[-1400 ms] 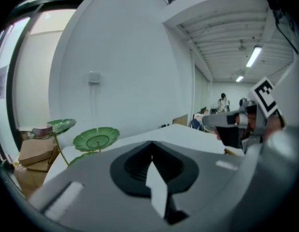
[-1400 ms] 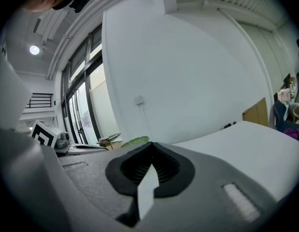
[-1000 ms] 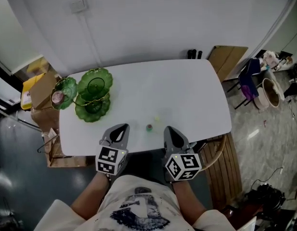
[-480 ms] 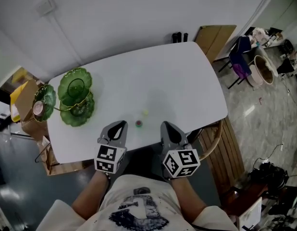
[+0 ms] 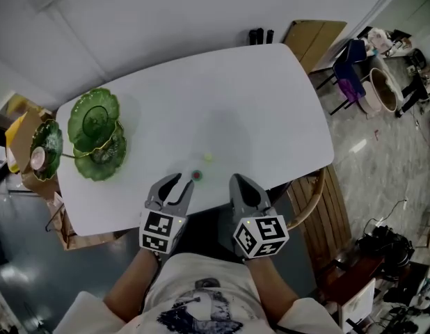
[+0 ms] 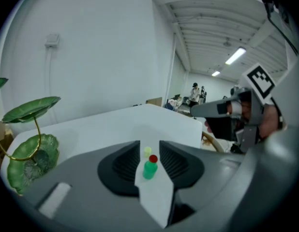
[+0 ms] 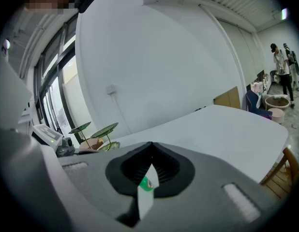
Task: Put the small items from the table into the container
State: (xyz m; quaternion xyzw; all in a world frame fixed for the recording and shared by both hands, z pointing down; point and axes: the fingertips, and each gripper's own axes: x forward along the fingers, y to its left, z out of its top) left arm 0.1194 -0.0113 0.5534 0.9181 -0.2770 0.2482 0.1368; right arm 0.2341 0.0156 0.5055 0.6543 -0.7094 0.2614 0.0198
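approach step: the left gripper (image 6: 149, 151), jaws opening, frames the red-capped green item (image 6: 150, 166) standing on the table (image 5: 257, 103), untouched. the right gripper (image 7: 150, 148) is pressed together, empty. next probably calls for a centred pinch, then a carry to the green dish (image 5: 93, 127).

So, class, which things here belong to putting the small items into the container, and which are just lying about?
Job: green red-capped item; small yellow item; green leaf-dish stand; white table.
Lying about: wooden chair; cardboard sheet by the wall; cardboard box left of the table; tub on the floor.
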